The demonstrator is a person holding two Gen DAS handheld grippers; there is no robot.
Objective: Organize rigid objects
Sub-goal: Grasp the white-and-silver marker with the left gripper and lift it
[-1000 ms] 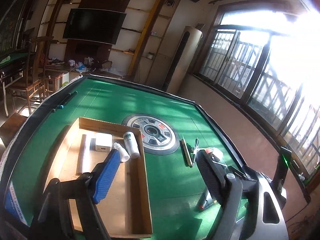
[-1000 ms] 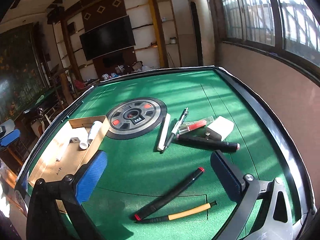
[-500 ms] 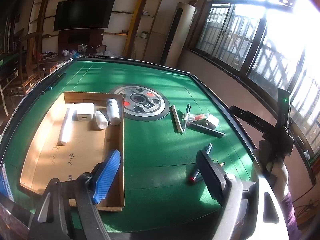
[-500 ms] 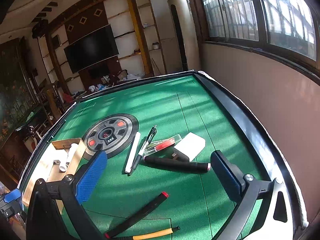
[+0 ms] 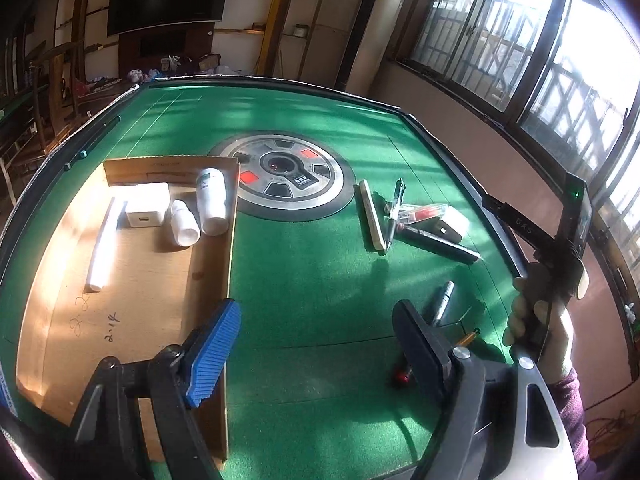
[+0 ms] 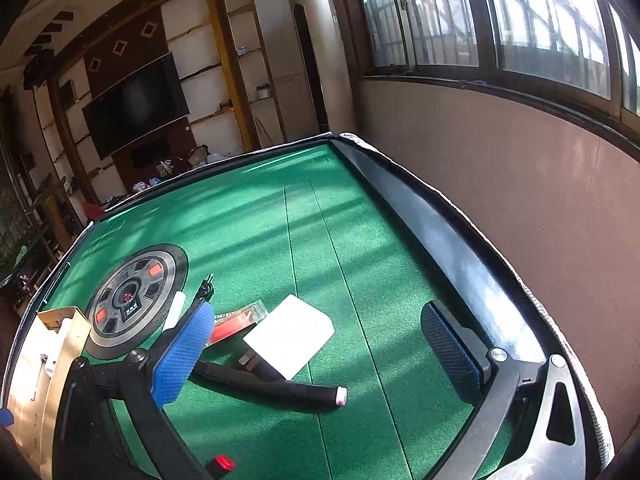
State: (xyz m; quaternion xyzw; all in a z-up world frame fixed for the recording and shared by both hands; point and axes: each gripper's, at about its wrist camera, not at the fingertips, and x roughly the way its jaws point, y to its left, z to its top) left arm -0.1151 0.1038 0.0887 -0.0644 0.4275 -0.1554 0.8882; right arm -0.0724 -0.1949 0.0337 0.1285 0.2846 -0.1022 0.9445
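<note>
A cardboard tray (image 5: pixel 132 280) lies on the left of the green table and holds a white charger (image 5: pixel 146 210), two white bottles (image 5: pixel 210 200) and a white stick (image 5: pixel 104 248). Loose items lie on the right: a white bar (image 5: pixel 370 216), a pen (image 5: pixel 394 208), a red clear case (image 6: pixel 236 320), a white box (image 6: pixel 290 334), a black marker (image 6: pixel 280 388) and more pens (image 5: pixel 442 304). My left gripper (image 5: pixel 316 344) is open and empty above the tray's right wall. My right gripper (image 6: pixel 320 352) is open and empty, over the white box and black marker.
A round grey dial (image 5: pixel 286 176) sits in the table's centre. A raised black rim (image 6: pixel 440 248) edges the table, with a wall and windows beyond on the right. The hand holding the right gripper (image 5: pixel 536 320) shows in the left wrist view.
My left gripper has pulled back and risen, showing more of the table. My right gripper has moved forward and right, closer to the white box and black marker. Both stay open.
</note>
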